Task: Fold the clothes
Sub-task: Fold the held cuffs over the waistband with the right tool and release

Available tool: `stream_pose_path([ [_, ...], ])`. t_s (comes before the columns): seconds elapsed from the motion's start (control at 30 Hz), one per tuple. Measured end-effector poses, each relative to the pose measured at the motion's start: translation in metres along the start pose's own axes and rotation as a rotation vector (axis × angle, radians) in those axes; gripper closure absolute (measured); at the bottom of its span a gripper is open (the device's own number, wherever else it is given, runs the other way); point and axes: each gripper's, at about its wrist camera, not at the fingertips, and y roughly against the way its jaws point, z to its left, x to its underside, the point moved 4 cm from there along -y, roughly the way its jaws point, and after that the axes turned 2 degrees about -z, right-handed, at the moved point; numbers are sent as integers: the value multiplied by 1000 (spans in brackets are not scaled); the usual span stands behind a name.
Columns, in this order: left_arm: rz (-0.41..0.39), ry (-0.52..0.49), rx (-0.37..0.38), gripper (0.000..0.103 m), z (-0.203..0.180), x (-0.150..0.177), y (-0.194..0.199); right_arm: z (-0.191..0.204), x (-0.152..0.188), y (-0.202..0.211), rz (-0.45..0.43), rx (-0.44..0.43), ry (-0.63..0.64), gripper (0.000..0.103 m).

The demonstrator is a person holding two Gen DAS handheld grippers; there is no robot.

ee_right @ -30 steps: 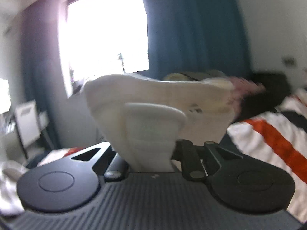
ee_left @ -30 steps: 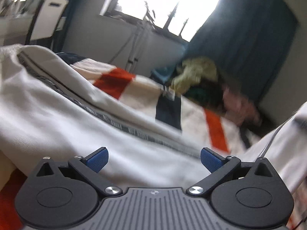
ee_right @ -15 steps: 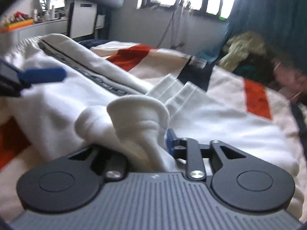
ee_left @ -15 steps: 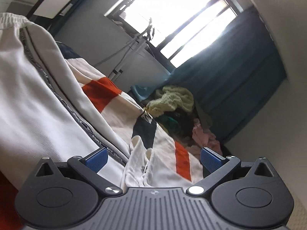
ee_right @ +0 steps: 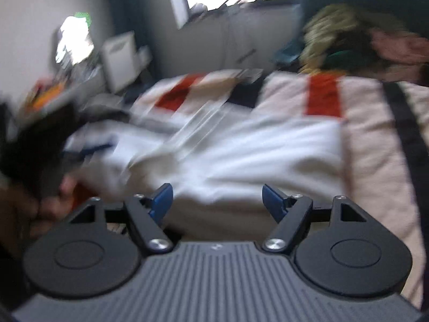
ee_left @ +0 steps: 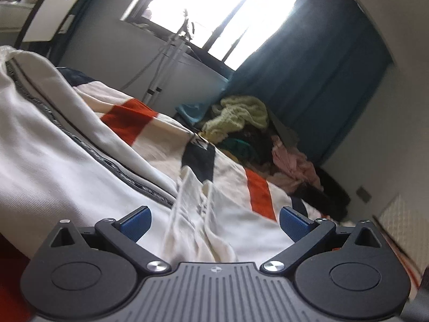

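The right gripper (ee_right: pixel 216 201), jaws just opened and now empty, has dropped the white garment (ee_right: pixel 241 147) onto the bed (ee_right: pixel 375 139), while the left gripper (ee_left: pixel 213 224) stays apart.

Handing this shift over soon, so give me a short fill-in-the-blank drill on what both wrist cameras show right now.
1. The jaws of the right gripper are ____, with nothing between the pads.
2. The white garment lies on a striped ____.
3. Behind it, an unfolded clothes pile sits in front of a ____ curtain.
4. The left gripper holds ____.

Missing words: open; blanket; blue; nothing
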Motion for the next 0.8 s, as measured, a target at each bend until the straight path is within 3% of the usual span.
stream_pose_path([
  [0.13, 43, -97, 23, 6, -19, 16, -5, -31, -8, -1, -62, 198, -72, 28],
  [0.27, 89, -154, 39, 13, -29, 33, -15, -59, 14, -22, 32, 238, -224, 36],
  [0.33, 108, -159, 39, 16, -30, 39, -20, -63, 31, -36, 84, 250, -226, 37],
  [0.5, 83, -162, 54, 28, -28, 44, -31, -52, 32, -45, 101, 283, -156, 37],
  [0.57, 98, -159, 62, 40, -27, 45, -39, -51, 32, -44, 101, 280, -164, 37],
  [0.7, 133, -224, -21, 65, -22, 52, -56, -52, 32, -43, 97, 280, -169, 37],
  [0.77, 142, -226, -80, 93, -15, 53, -60, -51, 32, -43, 93, 285, -160, 36],
  [0.8, 139, -201, -89, 93, -11, 51, -59, -51, 32, -43, 90, 287, -156, 36],
])
